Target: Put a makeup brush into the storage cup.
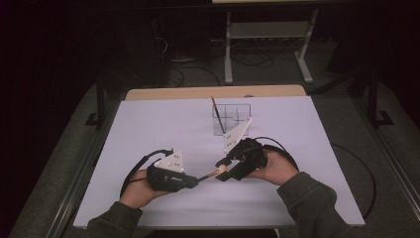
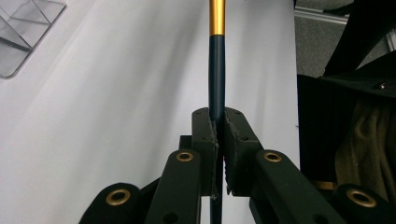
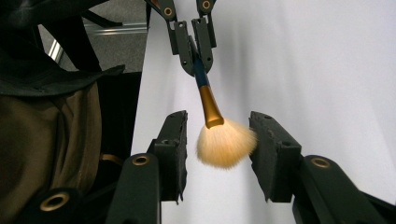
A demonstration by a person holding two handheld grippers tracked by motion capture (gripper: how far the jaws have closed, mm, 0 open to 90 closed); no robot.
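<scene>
A makeup brush (image 1: 210,173) with a dark handle, gold ferrule and pale fluffy head hangs level above the white table (image 1: 163,124). My left gripper (image 1: 195,182) is shut on its dark handle (image 2: 216,70), the pads (image 2: 208,130) pinching it on both sides. My right gripper (image 1: 223,166) faces it from the right and stands open. The fluffy head (image 3: 225,142) sits between its jaws, brushing the right-hand pad (image 3: 268,140) and clear of the other. In the right gripper view the left gripper (image 3: 196,65) shows farther off, clamped on the handle.
A clear plastic organiser (image 1: 232,119) stands at the back middle of the table with a thin brush (image 1: 216,111) leaning in it; its corner shows in the left gripper view (image 2: 23,37). Black cables loop beside both hands. Dark floor and a metal frame (image 1: 267,29) lie beyond.
</scene>
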